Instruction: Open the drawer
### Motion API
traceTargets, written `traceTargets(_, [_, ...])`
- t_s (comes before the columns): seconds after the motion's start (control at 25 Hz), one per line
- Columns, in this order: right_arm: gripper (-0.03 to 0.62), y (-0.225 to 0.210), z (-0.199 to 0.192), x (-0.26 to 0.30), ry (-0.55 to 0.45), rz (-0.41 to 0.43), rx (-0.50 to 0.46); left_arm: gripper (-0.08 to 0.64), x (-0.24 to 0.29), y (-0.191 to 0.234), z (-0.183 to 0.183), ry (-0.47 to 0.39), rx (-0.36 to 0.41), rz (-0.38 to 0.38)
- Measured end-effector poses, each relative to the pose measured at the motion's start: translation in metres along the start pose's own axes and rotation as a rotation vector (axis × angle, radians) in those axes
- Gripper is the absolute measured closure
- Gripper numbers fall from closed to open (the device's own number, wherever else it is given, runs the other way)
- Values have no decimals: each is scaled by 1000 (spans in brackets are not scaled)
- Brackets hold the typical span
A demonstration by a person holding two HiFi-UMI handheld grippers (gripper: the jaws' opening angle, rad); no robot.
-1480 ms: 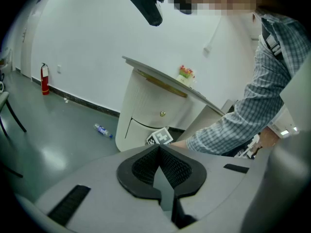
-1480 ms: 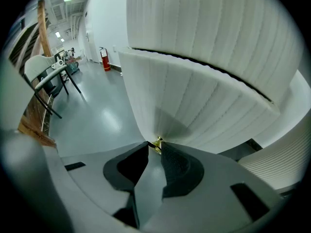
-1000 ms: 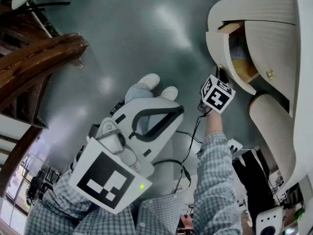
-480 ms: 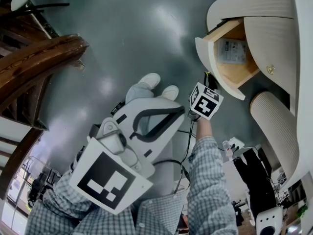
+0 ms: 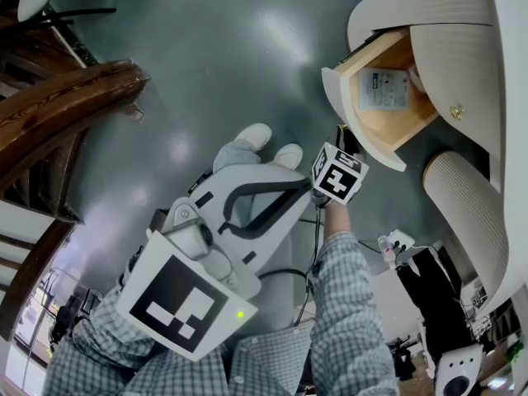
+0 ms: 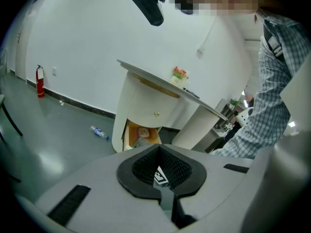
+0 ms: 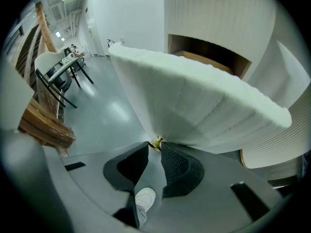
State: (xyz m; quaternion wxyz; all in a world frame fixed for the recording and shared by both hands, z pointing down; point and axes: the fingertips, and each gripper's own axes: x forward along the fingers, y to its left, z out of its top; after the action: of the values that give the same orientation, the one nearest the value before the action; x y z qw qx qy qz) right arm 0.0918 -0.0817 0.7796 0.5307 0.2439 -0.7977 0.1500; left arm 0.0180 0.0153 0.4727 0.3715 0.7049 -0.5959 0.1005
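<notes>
Two grippers showed in the head view. The right gripper, right of centre, reached up to the drawer in the upper right of the frame. In the right gripper view its narrow-set jaws pinched the drawer's small brass knob at their tips, just under the curved, ribbed white drawer front. The drawer stood pulled out from the rounded white cabinet. Its wooden inside lay open to the camera, with a white packet flat in it. The left gripper hung near the lower middle above the person's white shoes, well apart from the cabinet. In the left gripper view its black pads met at the tips with nothing gripped. A plastic bottle lay on the grey floor left of the cabinet.
</notes>
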Motion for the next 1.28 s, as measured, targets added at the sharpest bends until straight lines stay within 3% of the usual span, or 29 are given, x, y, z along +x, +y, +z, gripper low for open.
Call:
traceTargets(0.48, [514, 16, -18, -8, 10, 17, 21, 557, -1, -1, -3, 7, 11, -10])
traceTargets(0.84, [512, 12, -18, -19, -17, 84, 138, 557, 4, -12, 1, 6, 32, -23])
traceTargets(1.0, [515, 3, -9, -46, -74, 71, 184, 557, 6, -22, 13, -2, 52, -36])
traceTargets(1.16, [578, 3, 9, -84, -156, 47, 155, 557, -1, -28, 32, -16, 83, -44])
traceTargets(1.28, [583, 3, 21, -114, -190, 79, 134, 557, -5, -36, 48, -8, 107, -49])
